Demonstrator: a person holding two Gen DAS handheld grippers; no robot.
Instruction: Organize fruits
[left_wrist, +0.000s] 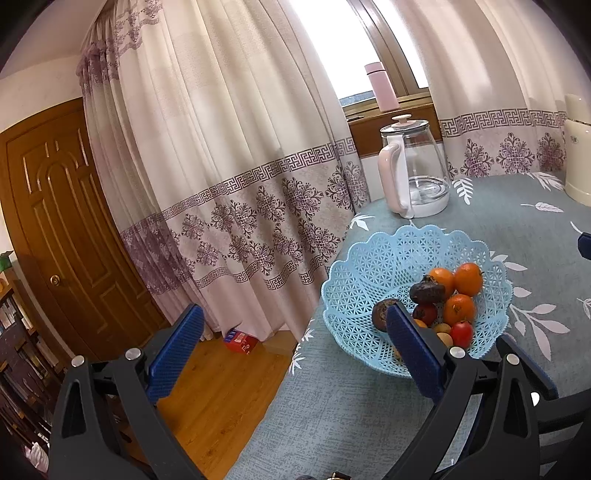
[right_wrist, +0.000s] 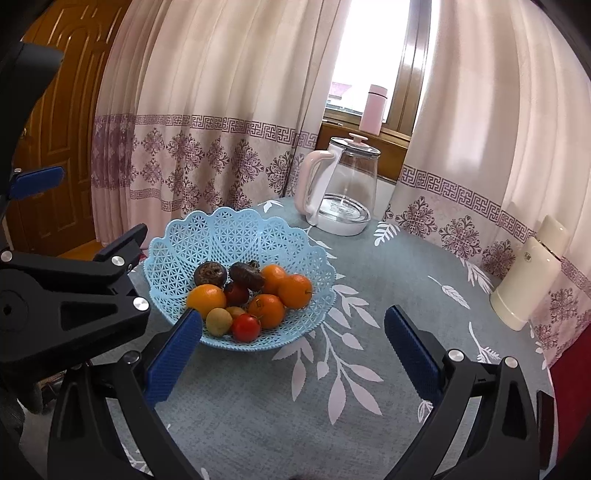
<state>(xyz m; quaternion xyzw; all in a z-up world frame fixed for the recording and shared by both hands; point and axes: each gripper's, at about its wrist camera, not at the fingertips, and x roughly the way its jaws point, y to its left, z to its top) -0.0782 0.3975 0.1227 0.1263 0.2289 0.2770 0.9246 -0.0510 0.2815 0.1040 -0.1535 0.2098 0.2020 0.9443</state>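
A light blue lattice basket (right_wrist: 236, 236) (left_wrist: 373, 273) stands on the grey-blue leaf-print tablecloth. It holds several oranges (right_wrist: 294, 291) (left_wrist: 468, 278), dark brown fruits (right_wrist: 246, 275) (left_wrist: 427, 291), a red tomato (right_wrist: 246, 327) (left_wrist: 461, 333) and small yellowish fruits (right_wrist: 218, 321). My right gripper (right_wrist: 293, 332) is open and empty, just in front of the basket over the cloth. My left gripper (left_wrist: 295, 325) is open and empty at the table's left edge, its right finger (left_wrist: 410, 339) covering part of the basket. The left gripper's body (right_wrist: 74, 295) shows at the left of the right wrist view.
A glass kettle with a pink handle (right_wrist: 340, 188) (left_wrist: 410, 170) stands behind the basket. A cream container (right_wrist: 532, 273) sits at the right. A pink bottle (right_wrist: 373, 109) is on the windowsill. Curtains hang behind; a wooden door (left_wrist: 62, 229) and floor lie left of the table.
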